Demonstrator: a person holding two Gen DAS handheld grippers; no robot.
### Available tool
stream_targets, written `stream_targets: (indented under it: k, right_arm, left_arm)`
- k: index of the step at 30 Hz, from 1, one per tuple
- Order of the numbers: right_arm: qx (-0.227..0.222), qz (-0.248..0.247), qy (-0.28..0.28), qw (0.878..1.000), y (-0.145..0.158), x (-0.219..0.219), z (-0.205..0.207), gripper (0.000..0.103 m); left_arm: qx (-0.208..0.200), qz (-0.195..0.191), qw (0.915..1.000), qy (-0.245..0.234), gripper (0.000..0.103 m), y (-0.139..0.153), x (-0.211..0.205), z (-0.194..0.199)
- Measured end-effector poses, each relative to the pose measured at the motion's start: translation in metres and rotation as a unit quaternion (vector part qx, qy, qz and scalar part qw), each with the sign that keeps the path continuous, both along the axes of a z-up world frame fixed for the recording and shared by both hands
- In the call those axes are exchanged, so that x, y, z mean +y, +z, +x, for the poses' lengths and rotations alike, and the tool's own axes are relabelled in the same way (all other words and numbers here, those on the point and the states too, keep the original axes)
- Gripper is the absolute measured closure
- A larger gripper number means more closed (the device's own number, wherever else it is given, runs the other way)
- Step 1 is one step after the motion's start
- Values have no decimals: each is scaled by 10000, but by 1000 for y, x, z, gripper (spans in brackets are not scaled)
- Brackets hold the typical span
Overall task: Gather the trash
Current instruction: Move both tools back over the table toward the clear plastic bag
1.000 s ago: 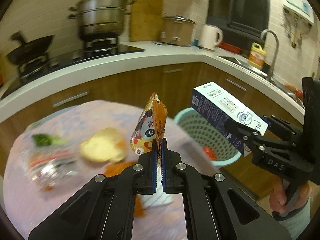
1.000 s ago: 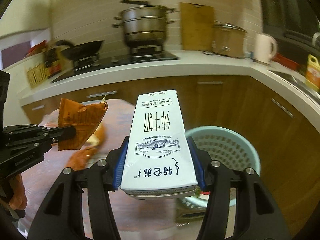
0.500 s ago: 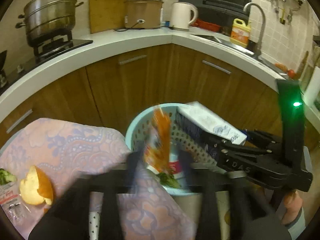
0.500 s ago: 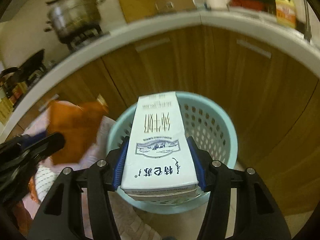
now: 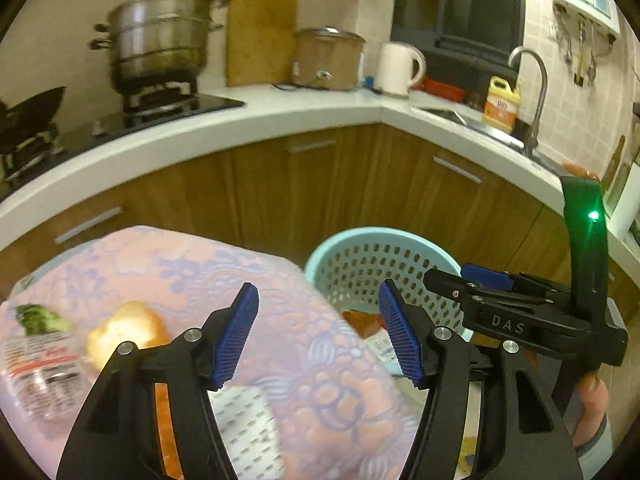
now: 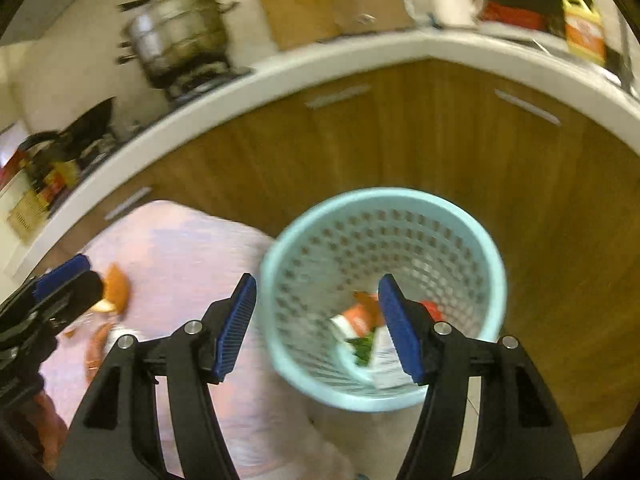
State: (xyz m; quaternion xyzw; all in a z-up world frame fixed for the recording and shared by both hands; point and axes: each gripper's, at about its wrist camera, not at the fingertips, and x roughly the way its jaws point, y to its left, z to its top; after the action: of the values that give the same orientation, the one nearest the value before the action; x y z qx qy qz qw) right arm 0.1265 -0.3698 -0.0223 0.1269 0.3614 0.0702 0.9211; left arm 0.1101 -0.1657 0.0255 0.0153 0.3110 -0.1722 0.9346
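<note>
A light-blue perforated trash basket [image 6: 472,232] stands on the floor beside the table; it also shows in the left wrist view [image 5: 360,240]. Inside lie the white milk carton [image 6: 386,364], the orange snack wrapper [image 6: 360,312] and some green scraps. My right gripper [image 6: 318,328] is open and empty above the basket's near rim. My left gripper [image 5: 318,336] is open and empty over the table's right edge. On the table remain a bread piece [image 5: 124,332], a clear plastic bag with greens [image 5: 40,360] and orange peel [image 6: 116,288].
The table carries a pink patterned cloth [image 5: 192,264]. Wooden cabinets [image 5: 320,184] and a white counter curve behind the basket, with a steamer pot [image 5: 160,40], wok, kettle and sink on top. The right gripper shows in the left wrist view [image 5: 500,304].
Both grippers opened. The milk carton and the orange snack wrapper dropped into the basket. The left gripper swung back toward the table.
</note>
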Motion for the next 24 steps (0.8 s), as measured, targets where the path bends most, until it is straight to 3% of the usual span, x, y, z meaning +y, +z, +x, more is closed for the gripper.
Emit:
stream_targets:
  k: [5,10,19,24]
  right_arm:
    - [-387,-75,581,9975,25,61,-20,43]
    - [-562,-102,1061,9927,29,118,-37,40]
    - [-724,-338,1499,9855,9,191,-52,37]
    - [-805,-531,1573,9828,-8,208,-56,35]
  left_arm:
    - [-166,-233,9988,398,42,14,49,-26]
    - [-308,-261,9953,878,42,19,102,-55]
    - [-258,-645,9801,1860,41,6,207,-93]
    - [-193,-547,9692,2394,40,-12,248,-97]
